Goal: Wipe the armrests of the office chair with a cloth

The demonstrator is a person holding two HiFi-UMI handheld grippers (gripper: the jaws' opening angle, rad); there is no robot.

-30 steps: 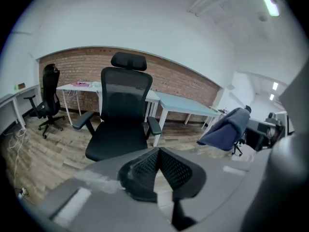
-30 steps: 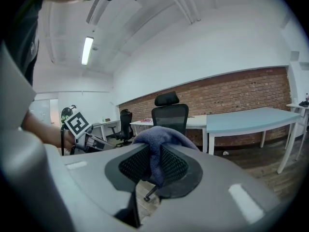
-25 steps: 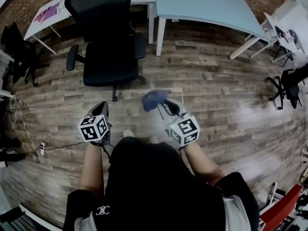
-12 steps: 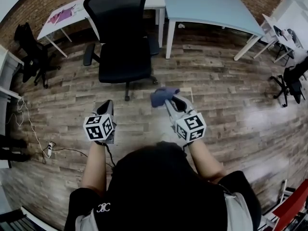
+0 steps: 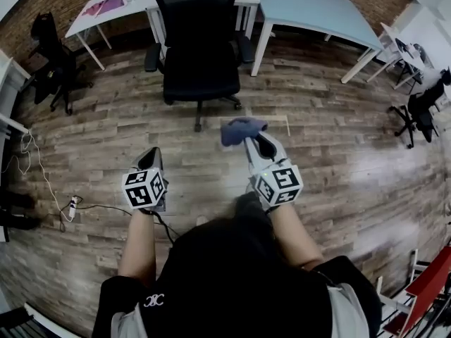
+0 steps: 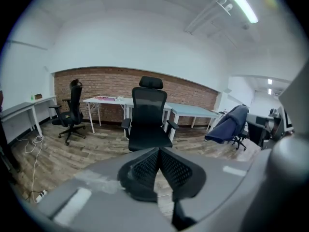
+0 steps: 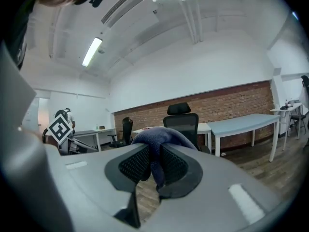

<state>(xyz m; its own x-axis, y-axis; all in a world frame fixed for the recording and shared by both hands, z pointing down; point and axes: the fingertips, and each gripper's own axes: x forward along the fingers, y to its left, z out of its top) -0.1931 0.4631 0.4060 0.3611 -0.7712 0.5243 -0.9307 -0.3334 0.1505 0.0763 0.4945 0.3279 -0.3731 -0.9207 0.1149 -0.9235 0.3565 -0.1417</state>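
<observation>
While right tongs clamp blue cloth, shirt logo perhaps "CC"

soft fuzzy cloth, mesh-backed chair — glossy wood-plank floor, matt plastic jaws.

Brown wood-plank floor. Standing on it: black mesh office chair, pale blue-topped table and white table behind, second black chair far left. Lying at left: white power strip with cable.
</observation>
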